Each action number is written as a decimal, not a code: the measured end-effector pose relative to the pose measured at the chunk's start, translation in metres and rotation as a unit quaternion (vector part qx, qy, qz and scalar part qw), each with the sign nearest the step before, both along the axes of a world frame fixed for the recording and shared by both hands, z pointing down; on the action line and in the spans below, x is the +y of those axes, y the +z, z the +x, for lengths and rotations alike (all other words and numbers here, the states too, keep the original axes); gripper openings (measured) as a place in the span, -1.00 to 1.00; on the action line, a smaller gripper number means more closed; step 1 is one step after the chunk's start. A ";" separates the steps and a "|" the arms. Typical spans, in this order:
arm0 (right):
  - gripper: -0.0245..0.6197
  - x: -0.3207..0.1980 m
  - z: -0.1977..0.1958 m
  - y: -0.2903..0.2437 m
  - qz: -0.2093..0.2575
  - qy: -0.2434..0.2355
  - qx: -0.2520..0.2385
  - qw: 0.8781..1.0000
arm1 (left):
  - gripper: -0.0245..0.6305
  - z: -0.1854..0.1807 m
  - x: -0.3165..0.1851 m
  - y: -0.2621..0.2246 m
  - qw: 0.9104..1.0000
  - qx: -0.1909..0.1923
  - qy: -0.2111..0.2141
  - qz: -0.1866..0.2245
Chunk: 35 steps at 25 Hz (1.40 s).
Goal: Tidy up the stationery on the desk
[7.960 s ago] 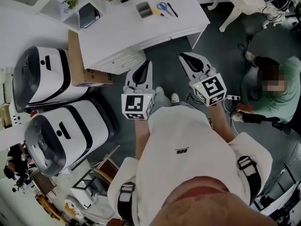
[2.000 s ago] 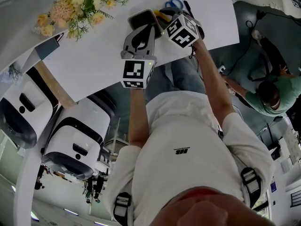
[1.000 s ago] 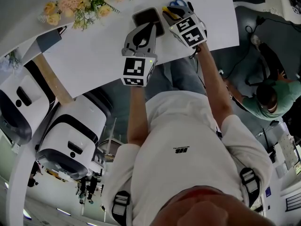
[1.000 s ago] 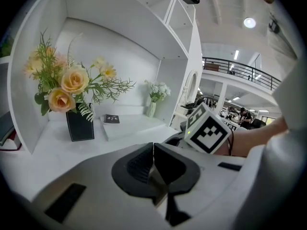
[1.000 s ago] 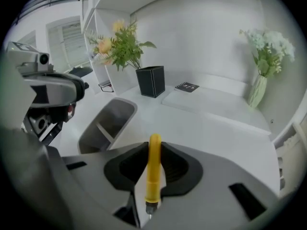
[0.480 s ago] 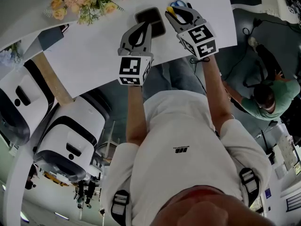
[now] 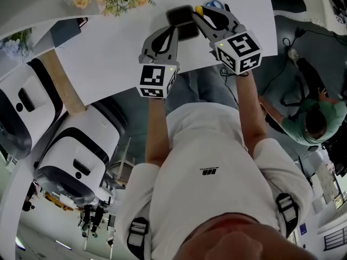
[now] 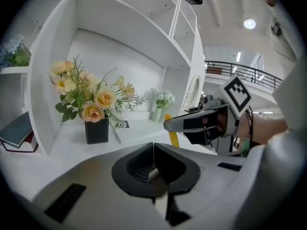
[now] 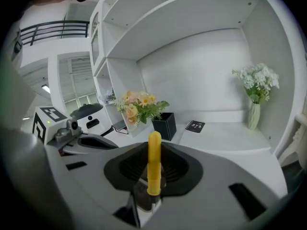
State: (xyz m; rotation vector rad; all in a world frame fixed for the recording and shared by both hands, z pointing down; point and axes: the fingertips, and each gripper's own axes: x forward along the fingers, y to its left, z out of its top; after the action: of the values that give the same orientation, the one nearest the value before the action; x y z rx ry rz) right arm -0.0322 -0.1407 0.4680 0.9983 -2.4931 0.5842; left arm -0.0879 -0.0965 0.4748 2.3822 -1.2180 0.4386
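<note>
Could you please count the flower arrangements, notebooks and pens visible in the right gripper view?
Flower arrangements: 2 (peach bouquet, white flowers)
Notebooks: 1 (black notebook)
Pens: 1 (yellow pen, held between the jaws)
Total: 4

We note left gripper [image 8: 153, 150] jaws shut, pads touching, nothing btwn. Right gripper [image 8: 169, 125] sits at right, w/ yellow pen [image 8: 171, 132] upright at its tip. Behind: yellow flowers [image 8: 86, 97] in black vase [image 8: 97, 131], small white vase [image 8: 158, 114] farther back, books [image 8: 19, 131] far left.
</note>
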 end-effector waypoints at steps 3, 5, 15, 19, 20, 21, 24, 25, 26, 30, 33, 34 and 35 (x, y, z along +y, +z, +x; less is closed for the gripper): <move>-0.73 -0.002 -0.014 -0.003 0.009 -0.004 -0.022 1.000 | -0.93 -0.004 0.002 0.000 1.000 -0.001 -0.003 -0.001; -0.73 -0.004 -0.023 -0.001 0.012 -0.007 -0.037 0.999 | -0.93 -0.006 0.003 0.000 1.000 -0.002 -0.005 0.000; -0.73 0.005 -0.050 0.034 -0.010 -0.035 -0.043 0.998 | -0.93 -0.015 0.007 0.007 1.000 -0.008 -0.019 -0.007; -0.71 0.014 -0.056 0.054 -0.021 -0.051 -0.024 0.998 | -0.93 -0.018 0.009 0.009 1.000 -0.010 -0.023 -0.010; -0.68 0.016 -0.057 0.056 -0.021 -0.056 -0.022 0.998 | -0.93 -0.018 0.009 0.009 1.000 -0.010 -0.024 -0.009; -0.62 0.018 -0.058 0.056 -0.021 -0.061 -0.021 0.998 | -0.93 -0.017 0.009 0.009 1.000 -0.010 -0.024 -0.008; -0.55 0.021 -0.058 0.051 -0.012 -0.068 -0.016 0.998 | -0.93 -0.014 0.009 0.007 1.000 -0.009 -0.022 -0.006; -0.55 0.021 -0.057 0.049 -0.008 -0.067 -0.015 0.998 | -0.93 -0.013 0.009 0.006 1.000 -0.009 -0.021 -0.005; -0.55 0.021 -0.055 0.046 -0.005 -0.066 -0.016 0.998 | -0.93 -0.011 0.009 0.005 1.000 -0.009 -0.019 -0.005; -0.57 0.021 -0.045 0.037 0.003 -0.056 -0.018 0.998 | -0.93 0.000 0.007 0.003 1.000 -0.009 -0.008 -0.002; -0.59 0.020 -0.034 0.031 0.009 -0.044 -0.020 0.999 | -0.93 0.009 0.006 0.002 1.000 -0.009 0.002 -0.001; -0.59 0.019 -0.029 0.029 0.011 -0.039 -0.021 0.999 | -0.93 0.012 0.005 0.002 1.000 -0.009 0.005 0.000; -0.60 0.018 -0.024 0.028 0.012 -0.034 -0.022 0.999 | -0.93 0.016 0.004 0.001 1.000 -0.009 0.008 0.001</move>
State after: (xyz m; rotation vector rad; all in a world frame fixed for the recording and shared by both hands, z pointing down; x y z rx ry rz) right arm -0.0564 -0.1224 0.4959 0.9141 -2.5669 0.5619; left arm -0.0721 -0.0928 0.4759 2.3962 -1.2071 0.4657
